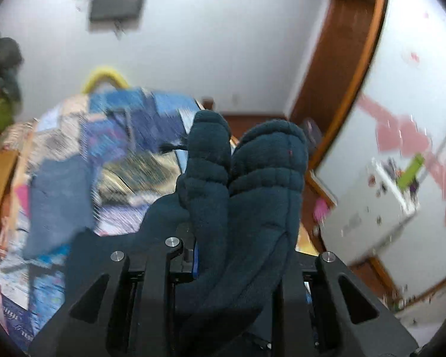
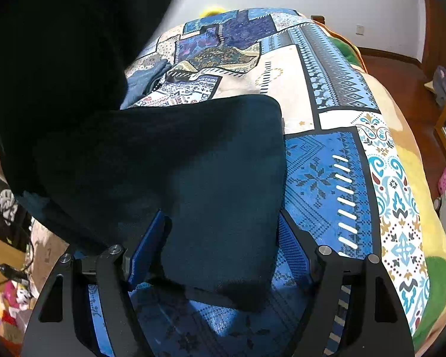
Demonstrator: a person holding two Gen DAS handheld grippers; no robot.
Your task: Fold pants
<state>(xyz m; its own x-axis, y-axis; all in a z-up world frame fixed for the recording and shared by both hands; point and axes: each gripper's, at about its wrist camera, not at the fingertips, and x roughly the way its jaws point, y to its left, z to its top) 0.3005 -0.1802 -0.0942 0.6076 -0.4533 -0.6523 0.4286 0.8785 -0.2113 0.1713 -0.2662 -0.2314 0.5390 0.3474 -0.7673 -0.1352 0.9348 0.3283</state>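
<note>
On the bed: patchwork bedspread (image 2: 327,160) in blue, cream and black, with the dark teal fleece pants (image 2: 223,184) partly spread over it.
Left gripper (image 1: 240,196): jaws nearly together, pinching a bunched fold of the pants (image 1: 252,178) — two rounded lumps of fleece stood up past the fingertips, and the cloth trailed back over the gripper body.
Right gripper (image 2: 220,238): jaws spread wide; its blue-padded fingers (image 2: 147,247) stood on either side of a flat panel of the pants. The left pad lay against the cloth edge, the right pad looked just apart from it — no clamping showed.
Count: one pair of pants, two grippers, one bedspread.
Pants relative to the right gripper: the panel ran from between the fingers forward and to the left over the bedspread, its far end rounded; a darker mass of the same cloth rose at the upper left of the right wrist view.
Pants relative to the left gripper: lifted off the bed, held in front of the blurred bedspread (image 1: 118,136) and a white wall (image 1: 223,44).
Beside the bed: brown wooden floor (image 2: 401,74).
</note>
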